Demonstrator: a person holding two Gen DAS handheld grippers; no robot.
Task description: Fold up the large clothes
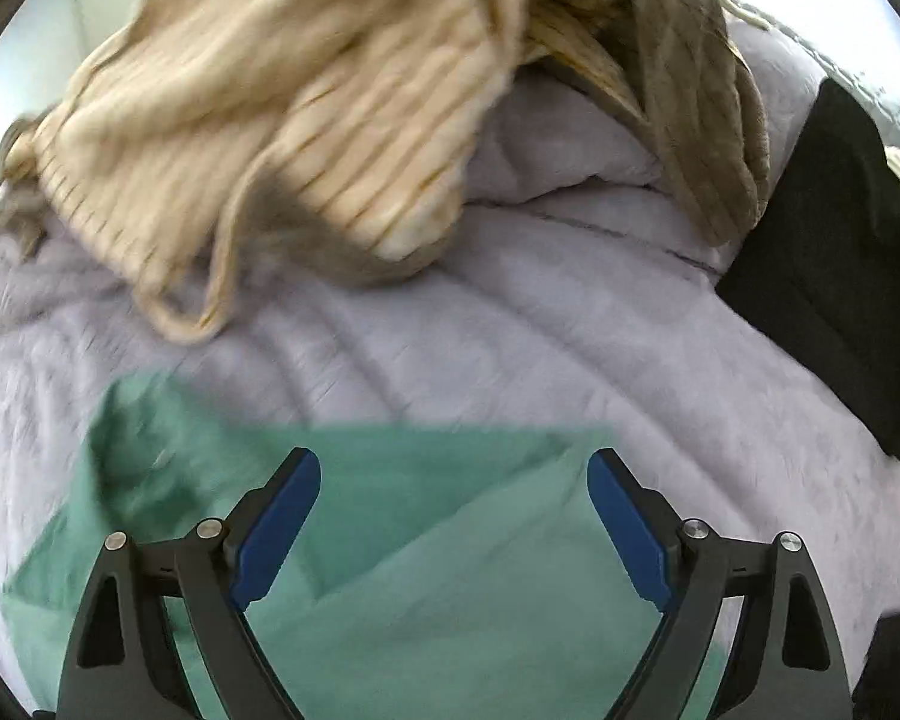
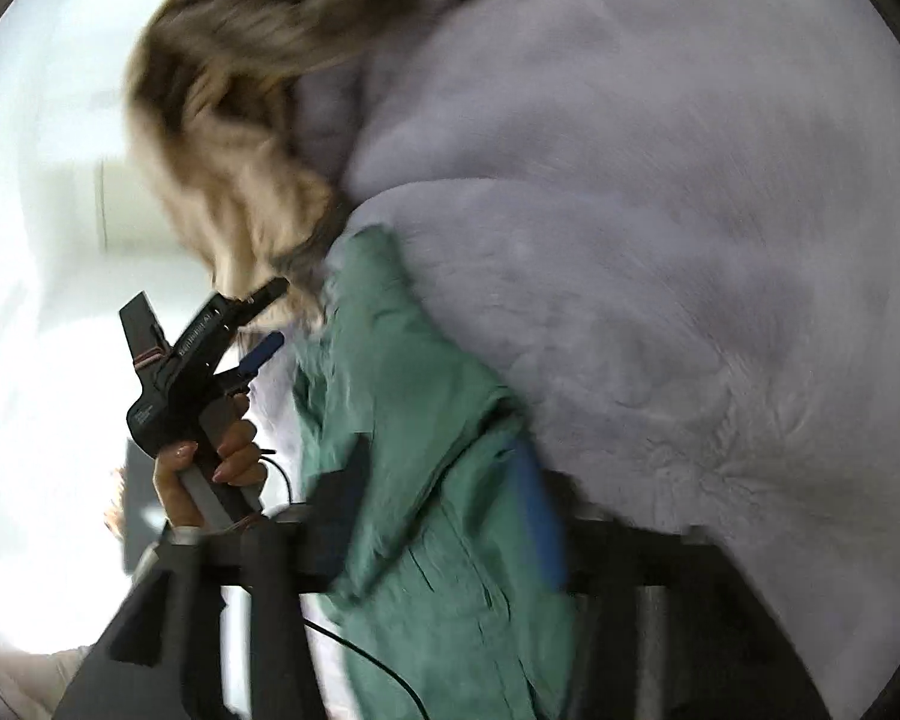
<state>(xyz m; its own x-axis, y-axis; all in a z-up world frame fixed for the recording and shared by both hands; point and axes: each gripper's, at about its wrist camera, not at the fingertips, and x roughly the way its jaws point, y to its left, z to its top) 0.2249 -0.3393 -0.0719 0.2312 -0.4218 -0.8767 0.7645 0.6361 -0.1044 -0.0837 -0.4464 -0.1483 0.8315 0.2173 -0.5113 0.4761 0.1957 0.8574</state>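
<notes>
You are holding the left hand-held gripper [image 1: 453,516] wide apart, gripping nothing, just above the green garment [image 1: 450,570], which is lying flat on the lilac fleece bed cover [image 1: 510,330] directly below and ahead of it. Your right hand-held gripper [image 2: 432,534] is pinching a bunched edge of that garment, its long run stretching between the two. The beige knit [image 1: 282,108] is lying beyond.

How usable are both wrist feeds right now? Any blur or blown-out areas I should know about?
Left wrist view: moderate motion smear on the beige knit and green garment; the left gripper is sharp, jaws open. Right wrist view: heavily blurred, left background blown out white; the right gripper is smeared around green cloth, its state unreadable.
</notes>
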